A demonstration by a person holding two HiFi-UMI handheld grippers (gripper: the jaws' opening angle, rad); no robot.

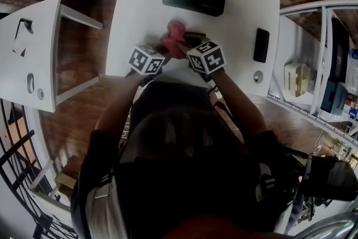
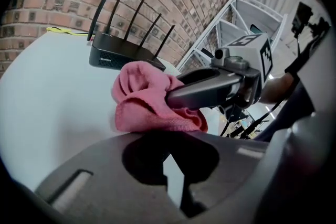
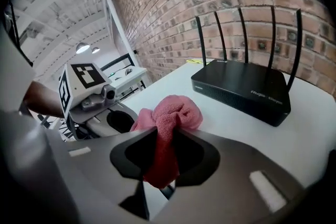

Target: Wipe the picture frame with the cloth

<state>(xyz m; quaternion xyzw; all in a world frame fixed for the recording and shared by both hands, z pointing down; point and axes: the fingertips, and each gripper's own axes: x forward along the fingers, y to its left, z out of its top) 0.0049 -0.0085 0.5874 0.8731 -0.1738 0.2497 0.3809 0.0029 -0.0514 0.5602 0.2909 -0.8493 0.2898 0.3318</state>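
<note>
My right gripper point(image 3: 167, 134) sat clamped on the pink cloth point(image 3: 173, 112), which bunched just ahead of its jaws. The left gripper point(image 2: 169, 145) was shut and empty, with the cloth just ahead-right of it. I couldn't pick out the picture frame.

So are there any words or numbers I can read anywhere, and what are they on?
"Ruijie Reyee": on the black router, front edge; faint, second word unsure.
Print on the router in the other views: too small to read.
Marker cubes: only patterns, no words.
</note>
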